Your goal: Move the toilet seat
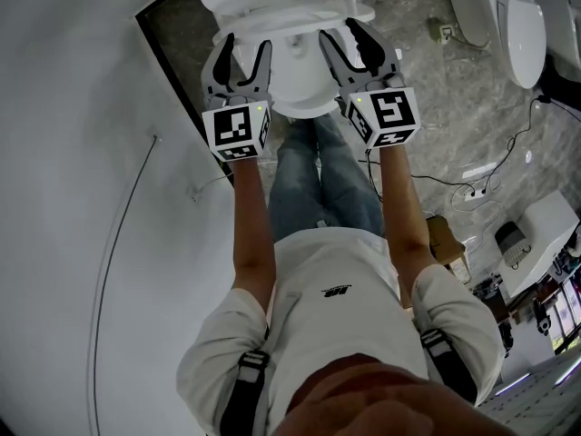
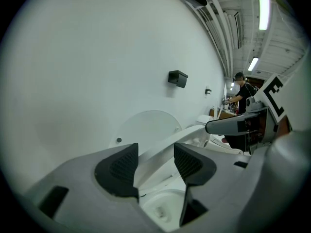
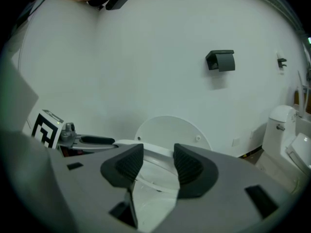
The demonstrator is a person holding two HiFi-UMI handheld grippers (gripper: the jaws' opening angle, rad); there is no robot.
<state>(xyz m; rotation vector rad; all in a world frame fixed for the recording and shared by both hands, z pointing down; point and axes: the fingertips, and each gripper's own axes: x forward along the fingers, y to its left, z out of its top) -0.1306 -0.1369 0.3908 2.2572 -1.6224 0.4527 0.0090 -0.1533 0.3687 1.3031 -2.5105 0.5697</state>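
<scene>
Head view showed a person standing before a white toilet, with the left gripper [image 1: 247, 44] and the right gripper [image 1: 339, 33] both reaching to the toilet seat [image 1: 290, 14]. The seat stood half raised, tilted up from the bowl [image 1: 304, 89]. Its hinge end was by the wall, and the left gripper was on its left side, the right gripper on its right side.

In the left gripper view the fingers [image 2: 119, 166] were partly open, about as wide as the seat's rim. This rim ran slanted through the gap and filled it from one ribbed pad to the other. In the right gripper view the fingers [image 3: 187, 166] stood at a similar width, and the rim crossed between them, touching both pads. So each gripper held the seat by its rim.

The lid [image 3: 170, 130] was upright against the white wall [image 3: 146, 57]. Under the raised seat the bowl lay open, and in it showed white glaze and the drain opening at the bottom. A second toilet [image 1: 522, 25] stood well apart at the right, on the grey floor [image 1: 408, 34].
</scene>
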